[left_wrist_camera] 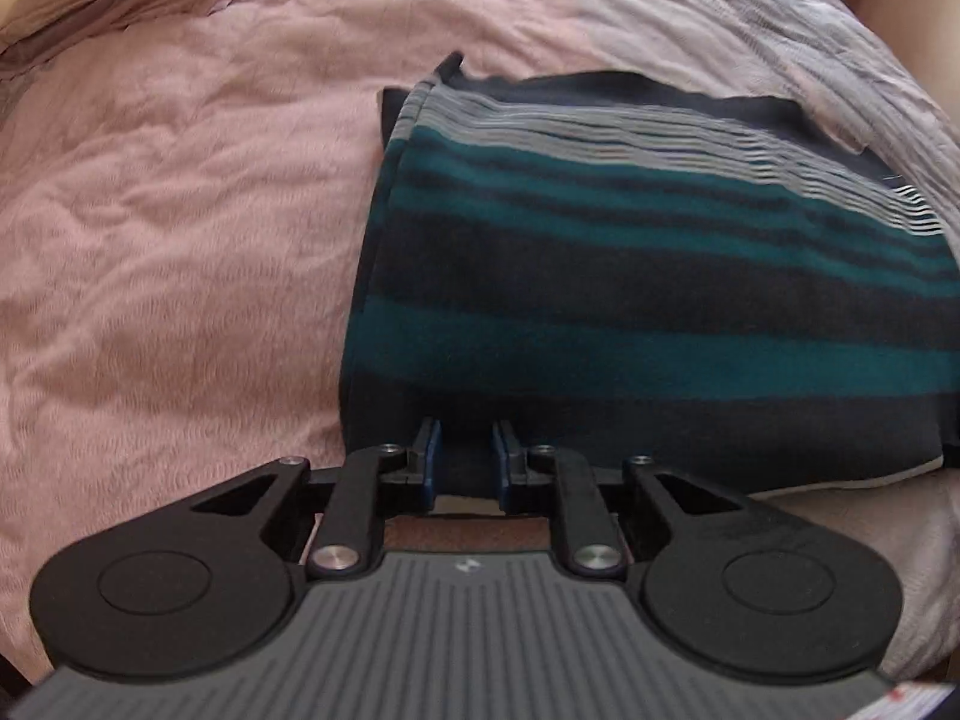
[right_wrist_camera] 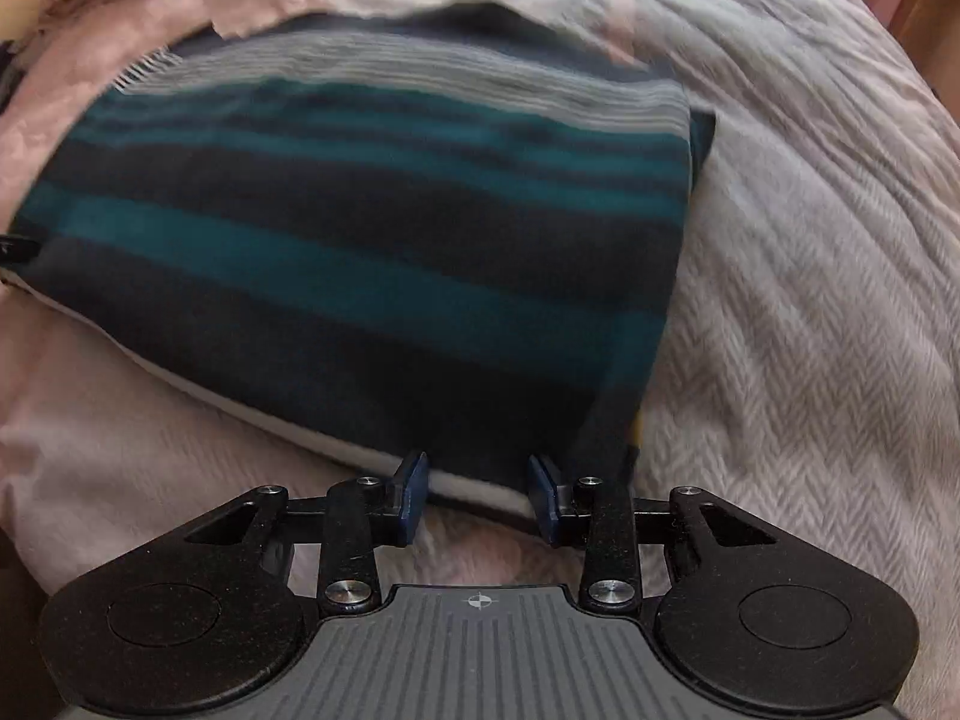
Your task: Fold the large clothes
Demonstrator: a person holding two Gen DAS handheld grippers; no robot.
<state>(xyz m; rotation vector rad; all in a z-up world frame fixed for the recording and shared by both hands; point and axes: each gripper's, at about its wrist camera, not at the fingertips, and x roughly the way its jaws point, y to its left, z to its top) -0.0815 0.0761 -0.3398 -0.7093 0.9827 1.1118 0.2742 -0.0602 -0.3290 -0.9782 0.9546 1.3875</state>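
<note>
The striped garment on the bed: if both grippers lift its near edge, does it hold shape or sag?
The striped garment will probably sag between the left gripper and right gripper: it drapes softly over the bedspread. Folded layers suggest moderate weight. Its fuzzy knit looks unlikely to slip.

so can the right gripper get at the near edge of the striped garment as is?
Probably yes: the right gripper already straddles the striped garment's near edge, nothing between; whether it grips is unclear.

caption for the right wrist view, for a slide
Right gripper straddles the near edge of a folded teal-and-navy striped garment lying on a pale bedspread.
</note>
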